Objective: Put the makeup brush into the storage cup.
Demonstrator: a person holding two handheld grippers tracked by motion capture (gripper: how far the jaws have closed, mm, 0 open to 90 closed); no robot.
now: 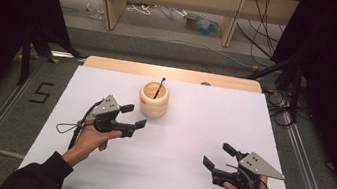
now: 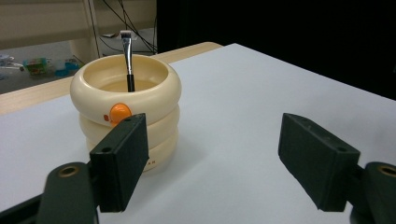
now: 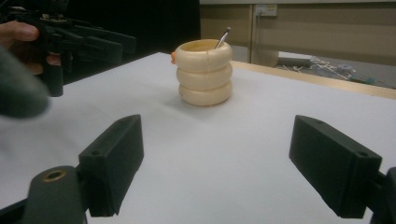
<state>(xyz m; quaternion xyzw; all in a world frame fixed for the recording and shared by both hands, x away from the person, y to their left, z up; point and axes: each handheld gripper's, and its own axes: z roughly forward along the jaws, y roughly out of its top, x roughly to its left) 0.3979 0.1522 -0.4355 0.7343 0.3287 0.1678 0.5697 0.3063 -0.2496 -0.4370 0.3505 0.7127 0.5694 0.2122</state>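
One holder, one brush, two grippers, on one white table

One cream ring-stacked holder [image 1: 154, 100] made of three rounded tiers stands on the single white table [image 1: 169, 175], with one orange knob [image 2: 119, 112] on its top tier and one dark-handled brush [image 2: 127, 60] leaning inside it; two hand-held grippers are counted, the left gripper [image 1: 134, 116] and the right gripper [image 1: 218, 156], each with two black jaws spread apart and one grey three-cornered plate on top; two hands hold them, one apiece, and one dark sleeve [image 1: 40, 176] shows on the left arm; one figure 5 [image 1: 41, 92] is marked on the floor left of the table
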